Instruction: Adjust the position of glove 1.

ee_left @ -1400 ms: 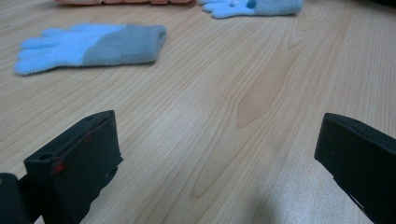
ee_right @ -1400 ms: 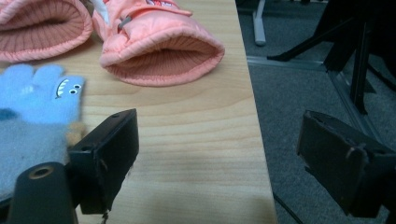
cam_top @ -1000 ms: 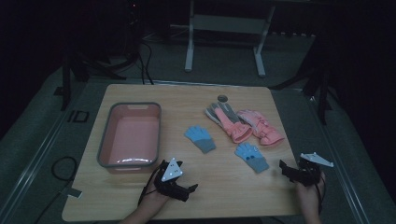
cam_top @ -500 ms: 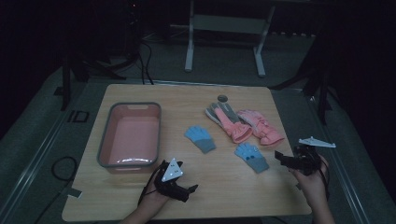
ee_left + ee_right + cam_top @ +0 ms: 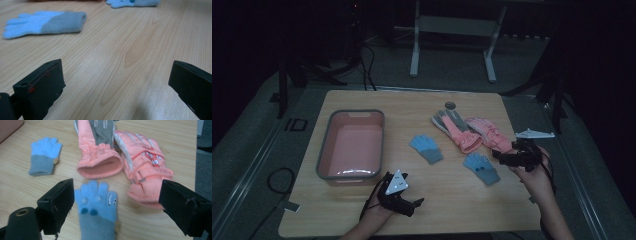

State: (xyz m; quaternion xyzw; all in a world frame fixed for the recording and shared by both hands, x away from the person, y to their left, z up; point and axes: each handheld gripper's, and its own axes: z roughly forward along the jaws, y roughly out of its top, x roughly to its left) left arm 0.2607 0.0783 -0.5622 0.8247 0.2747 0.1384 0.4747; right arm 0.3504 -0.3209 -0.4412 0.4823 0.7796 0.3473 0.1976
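Starting at the left of the desk (image 5: 462,210), a grey-rimmed pink tub (image 5: 352,145) stands empty, a likely place for the gloves to be gathered into, though that is only a guess from its open mouth and bare floor. Just in front of its near right corner the left gripper (image 5: 414,204) rests low over bare wood, jaws spread wide with nothing between them; its own view looks across the grain to a blue knit glove with a grey cuff (image 5: 47,23) lying flat some way ahead. That glove sits mid-desk, apart from the rest. Further right lies a second blue glove with a little face on it (image 5: 97,206), fingers pointing away from the person, cuff nearest. Beyond it a pair of pink ski gloves (image 5: 474,132) lie side by side, touching, cuffs toward the person. The right gripper (image 5: 502,159) hovers at the desk's right edge, jaws wide apart and holding nothing, straddling the faced glove and the nearer pink cuff (image 5: 147,187) in its view, so it seems lined up for a pick there.
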